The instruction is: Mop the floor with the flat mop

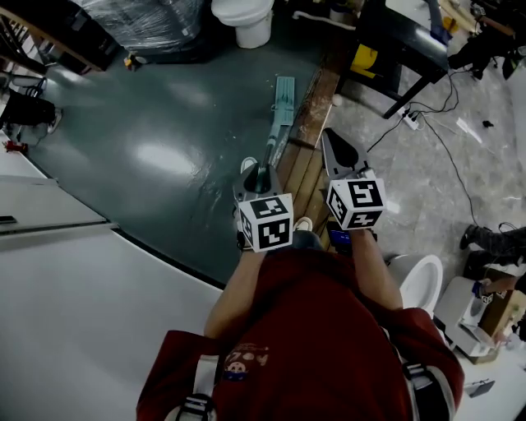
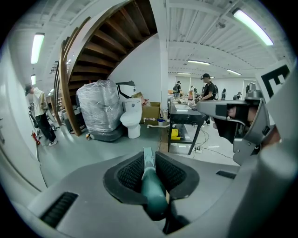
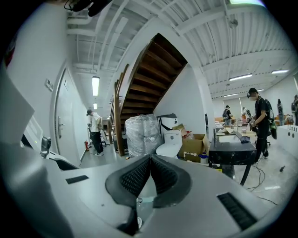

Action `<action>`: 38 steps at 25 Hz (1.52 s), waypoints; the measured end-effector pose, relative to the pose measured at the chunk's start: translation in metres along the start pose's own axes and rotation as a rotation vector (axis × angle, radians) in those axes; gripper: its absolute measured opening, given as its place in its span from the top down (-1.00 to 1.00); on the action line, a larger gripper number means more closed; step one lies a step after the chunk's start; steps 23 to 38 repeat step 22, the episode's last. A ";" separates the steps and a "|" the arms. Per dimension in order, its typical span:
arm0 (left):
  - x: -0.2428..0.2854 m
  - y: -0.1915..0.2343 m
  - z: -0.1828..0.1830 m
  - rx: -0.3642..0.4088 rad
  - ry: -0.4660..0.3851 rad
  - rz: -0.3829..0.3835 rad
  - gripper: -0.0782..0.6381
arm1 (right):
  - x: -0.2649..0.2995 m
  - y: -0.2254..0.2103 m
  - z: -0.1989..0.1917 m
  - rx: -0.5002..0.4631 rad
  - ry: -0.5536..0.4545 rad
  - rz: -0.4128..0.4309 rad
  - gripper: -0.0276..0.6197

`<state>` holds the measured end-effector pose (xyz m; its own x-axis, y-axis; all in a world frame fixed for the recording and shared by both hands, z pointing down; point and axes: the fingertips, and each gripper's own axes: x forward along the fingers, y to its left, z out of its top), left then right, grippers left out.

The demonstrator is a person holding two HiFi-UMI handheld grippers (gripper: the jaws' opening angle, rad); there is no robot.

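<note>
The flat mop has a pale teal head [image 1: 283, 99] lying on the dark green floor [image 1: 164, 156], beside a strip of wooden planks. Its teal handle [image 1: 270, 141] runs back to my left gripper [image 1: 260, 173], which is shut on it. In the left gripper view the handle [image 2: 152, 183] sits clamped between the black ribbed pads [image 2: 132, 173]. My right gripper [image 1: 330, 138] hovers just to the right, over the planks, apart from the mop. Its jaws are shut, tips touching, with nothing between them [image 3: 150, 159].
A white toilet [image 1: 244, 20] and a plastic-wrapped pallet [image 1: 152, 20] stand at the far end of the floor. A black table [image 1: 403, 45] is at the back right, with a power strip and cables [image 1: 409, 120]. Wooden planks [image 1: 306, 160] run beside my feet. Another toilet [image 1: 421, 281] is on the right.
</note>
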<state>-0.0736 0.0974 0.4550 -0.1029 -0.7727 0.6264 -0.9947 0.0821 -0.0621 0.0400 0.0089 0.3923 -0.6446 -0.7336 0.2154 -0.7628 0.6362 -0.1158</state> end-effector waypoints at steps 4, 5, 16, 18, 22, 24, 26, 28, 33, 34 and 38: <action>-0.001 -0.002 0.000 0.000 0.002 -0.004 0.53 | -0.002 -0.002 0.001 -0.008 0.007 -0.003 0.85; -0.001 -0.002 0.001 0.001 0.001 -0.005 0.53 | -0.002 -0.004 0.000 -0.007 0.007 -0.006 0.85; 0.005 -0.009 0.016 0.011 -0.014 0.001 0.53 | 0.000 -0.021 0.004 -0.003 -0.007 -0.008 0.85; 0.005 -0.012 0.018 0.013 -0.016 -0.002 0.53 | 0.000 -0.022 0.003 -0.004 -0.005 -0.009 0.85; 0.002 -0.015 0.022 0.013 -0.022 -0.004 0.53 | -0.002 -0.023 0.003 -0.002 0.000 -0.012 0.85; 0.002 -0.015 0.022 0.013 -0.022 -0.004 0.53 | -0.002 -0.023 0.003 -0.002 0.000 -0.012 0.85; 0.002 -0.015 0.022 0.013 -0.022 -0.004 0.53 | -0.002 -0.023 0.003 -0.002 0.000 -0.012 0.85; 0.002 -0.015 0.022 0.013 -0.022 -0.004 0.53 | -0.002 -0.023 0.003 -0.002 0.000 -0.012 0.85; 0.002 -0.015 0.022 0.013 -0.022 -0.004 0.53 | -0.002 -0.023 0.003 -0.002 0.000 -0.012 0.85; 0.002 -0.015 0.022 0.013 -0.022 -0.004 0.53 | -0.002 -0.023 0.003 -0.002 0.000 -0.012 0.85; 0.002 -0.015 0.022 0.013 -0.022 -0.004 0.53 | -0.002 -0.023 0.003 -0.002 0.000 -0.012 0.85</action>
